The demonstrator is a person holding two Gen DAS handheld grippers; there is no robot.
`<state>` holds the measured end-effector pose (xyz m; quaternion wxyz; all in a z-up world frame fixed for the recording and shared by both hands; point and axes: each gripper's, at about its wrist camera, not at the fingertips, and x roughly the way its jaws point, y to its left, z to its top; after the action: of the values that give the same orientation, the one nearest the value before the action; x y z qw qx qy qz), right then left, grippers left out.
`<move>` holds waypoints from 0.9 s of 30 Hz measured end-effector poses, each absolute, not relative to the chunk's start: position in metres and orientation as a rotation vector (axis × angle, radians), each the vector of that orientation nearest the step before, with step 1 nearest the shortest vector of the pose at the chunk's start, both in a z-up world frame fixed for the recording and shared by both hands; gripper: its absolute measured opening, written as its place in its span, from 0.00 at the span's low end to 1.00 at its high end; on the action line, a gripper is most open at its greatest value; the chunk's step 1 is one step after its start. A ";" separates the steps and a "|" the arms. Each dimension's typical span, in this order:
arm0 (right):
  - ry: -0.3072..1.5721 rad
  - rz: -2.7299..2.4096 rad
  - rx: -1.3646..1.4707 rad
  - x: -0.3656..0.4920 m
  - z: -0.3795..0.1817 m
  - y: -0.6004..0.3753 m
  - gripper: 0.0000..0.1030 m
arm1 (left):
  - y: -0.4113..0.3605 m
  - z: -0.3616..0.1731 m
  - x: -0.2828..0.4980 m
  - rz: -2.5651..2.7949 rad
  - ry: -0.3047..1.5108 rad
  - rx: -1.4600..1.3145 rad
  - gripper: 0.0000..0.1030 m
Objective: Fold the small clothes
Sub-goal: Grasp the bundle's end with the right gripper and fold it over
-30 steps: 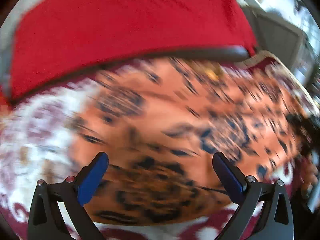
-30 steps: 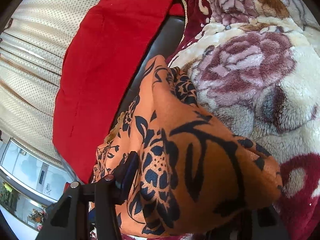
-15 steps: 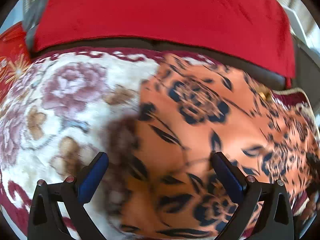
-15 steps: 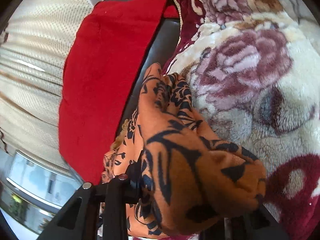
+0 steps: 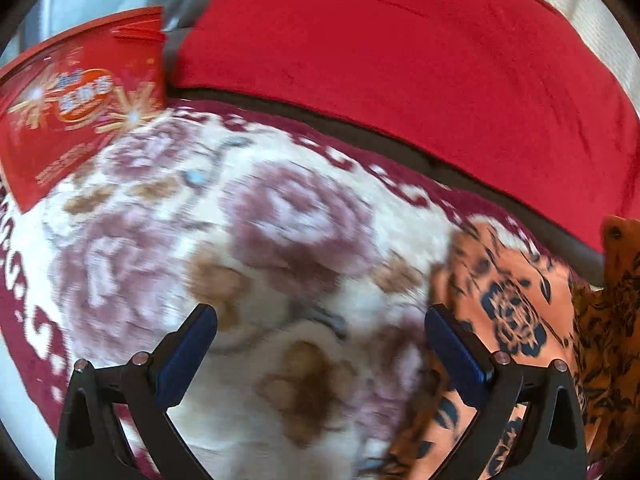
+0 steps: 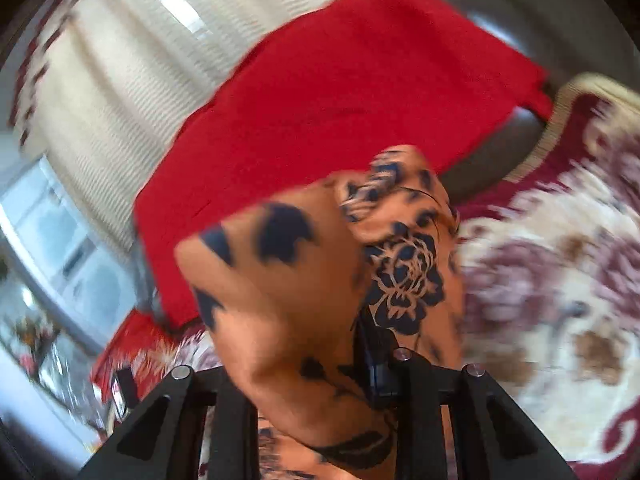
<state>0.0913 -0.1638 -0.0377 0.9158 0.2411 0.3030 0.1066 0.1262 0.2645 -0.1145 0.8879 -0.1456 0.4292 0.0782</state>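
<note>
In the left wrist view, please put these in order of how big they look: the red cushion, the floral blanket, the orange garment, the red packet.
1. floral blanket and red cushion: they look about alike, and the fisheye bends both, so I do not rank them.
2. orange garment, partly cut by the frame edge.
3. red packet.

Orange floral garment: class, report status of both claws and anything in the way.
Left claw open, empty, over floral blanket. Right claw shut on orange floral garment. Nothing in the way.
</note>
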 end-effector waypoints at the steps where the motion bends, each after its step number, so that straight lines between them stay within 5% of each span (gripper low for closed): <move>1: 0.629 0.244 0.462 0.094 -0.037 -0.142 0.28 | 0.274 -0.112 0.124 0.182 0.883 -0.307 1.00; 8: 0.875 0.332 0.178 0.099 -0.125 -0.006 0.28 | 0.314 -0.115 0.109 0.216 0.886 -0.357 1.00; 20: 0.769 0.481 0.085 0.061 -0.135 0.009 0.31 | 0.287 -0.102 0.108 0.000 0.825 -0.392 1.00; 21: 0.753 0.489 0.060 0.058 -0.132 0.014 0.33 | 0.282 -0.103 0.109 -0.032 0.831 -0.393 1.00; 24: 0.755 0.586 -0.041 0.042 -0.121 0.012 0.73 | 0.265 -0.106 0.109 -0.136 0.850 -0.384 1.00; 27: 0.760 0.617 -0.170 0.024 -0.107 0.007 0.75 | 0.250 -0.108 0.109 -0.238 0.869 -0.379 1.00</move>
<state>0.0238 0.0075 -0.1073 0.8792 -0.0813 0.3645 0.2960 0.1094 0.2498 -0.1082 0.8829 -0.1820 0.4176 -0.1141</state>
